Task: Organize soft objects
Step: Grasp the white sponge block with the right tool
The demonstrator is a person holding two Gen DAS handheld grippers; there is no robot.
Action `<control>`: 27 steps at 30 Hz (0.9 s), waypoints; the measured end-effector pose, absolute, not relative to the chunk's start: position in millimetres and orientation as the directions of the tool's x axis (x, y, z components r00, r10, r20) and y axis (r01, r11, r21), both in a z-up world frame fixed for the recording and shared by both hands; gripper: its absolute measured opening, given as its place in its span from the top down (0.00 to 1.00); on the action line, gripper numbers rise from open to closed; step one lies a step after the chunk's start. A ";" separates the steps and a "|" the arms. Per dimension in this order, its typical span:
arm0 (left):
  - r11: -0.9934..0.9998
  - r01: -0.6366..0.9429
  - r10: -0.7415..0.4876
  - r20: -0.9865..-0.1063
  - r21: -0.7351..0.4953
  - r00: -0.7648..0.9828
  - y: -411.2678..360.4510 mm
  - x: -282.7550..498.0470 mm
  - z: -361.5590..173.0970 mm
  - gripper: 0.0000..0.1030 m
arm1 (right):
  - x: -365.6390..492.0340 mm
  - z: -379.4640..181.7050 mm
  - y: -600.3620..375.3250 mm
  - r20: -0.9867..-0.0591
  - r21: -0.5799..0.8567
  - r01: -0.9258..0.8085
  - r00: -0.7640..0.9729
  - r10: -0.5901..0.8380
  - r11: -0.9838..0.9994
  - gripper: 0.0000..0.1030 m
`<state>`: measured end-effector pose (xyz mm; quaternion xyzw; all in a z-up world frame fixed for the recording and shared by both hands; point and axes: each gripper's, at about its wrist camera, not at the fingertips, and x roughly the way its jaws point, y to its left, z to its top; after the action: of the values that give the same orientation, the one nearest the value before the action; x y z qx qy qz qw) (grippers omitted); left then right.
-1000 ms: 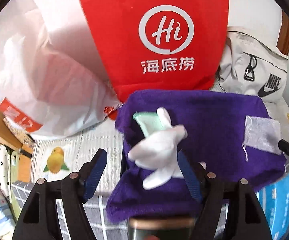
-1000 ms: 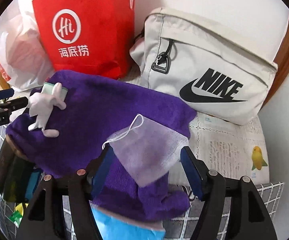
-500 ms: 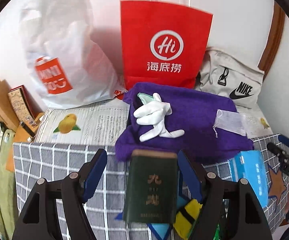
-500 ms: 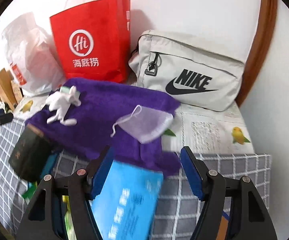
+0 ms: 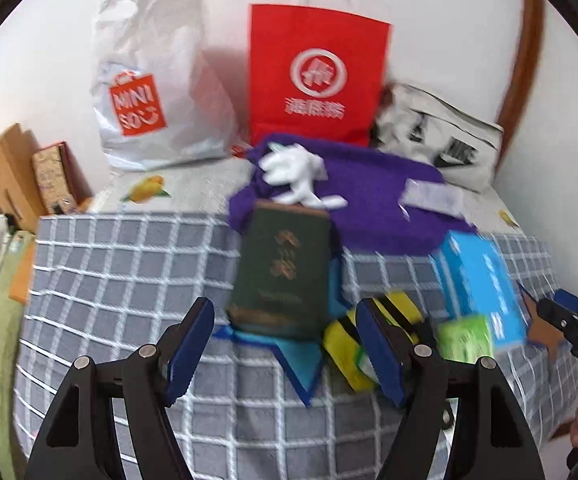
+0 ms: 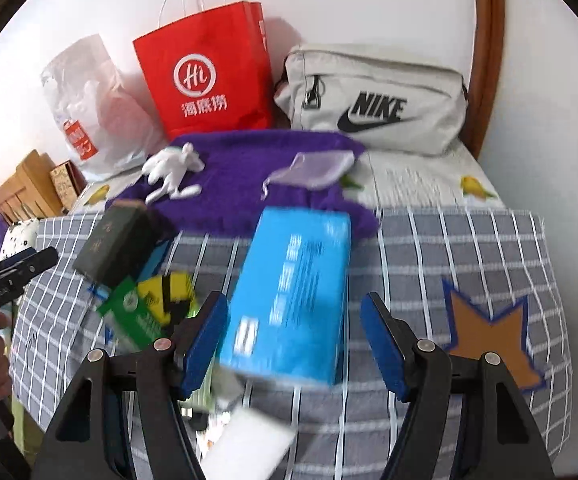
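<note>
Purple towel (image 6: 249, 168), white glove (image 6: 173, 170), red paper bag (image 6: 209, 76), grey white-checked cloth (image 6: 469, 248), bright blue box (image 6: 293, 300)

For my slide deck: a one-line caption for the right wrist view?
Open right gripper above a blue box on a checked cloth, purple towel behind.

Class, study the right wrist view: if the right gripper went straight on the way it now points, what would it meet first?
Most likely the blue box: it lies directly ahead of the open right gripper, between the lines of its fingers, on the checked cloth. Blur makes depth uncertain; the purple towel lies farther back.
</note>
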<state>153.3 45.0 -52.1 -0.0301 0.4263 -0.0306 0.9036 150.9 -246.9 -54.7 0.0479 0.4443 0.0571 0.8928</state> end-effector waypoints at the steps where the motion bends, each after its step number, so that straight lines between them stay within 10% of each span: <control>1: 0.995 0.037 -0.098 -0.777 -0.096 0.622 43.7 149.7 -56.4 0.30 | 141.1 -56.4 -247.5 -0.784 0.134 -0.052 0.605 0.138 0.990 0.33; 27: 0.978 0.106 -0.207 -0.816 -0.177 0.540 -0.5 119.8 -111.8 0.30 | 74.6 -146.3 -211.5 -0.862 0.217 -0.035 0.462 0.208 0.976 0.36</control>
<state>119.8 -0.5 -111.8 -0.0532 0.4711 -0.0893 0.8759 74.6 -211.5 -146.3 0.0841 0.5137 0.0715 0.8509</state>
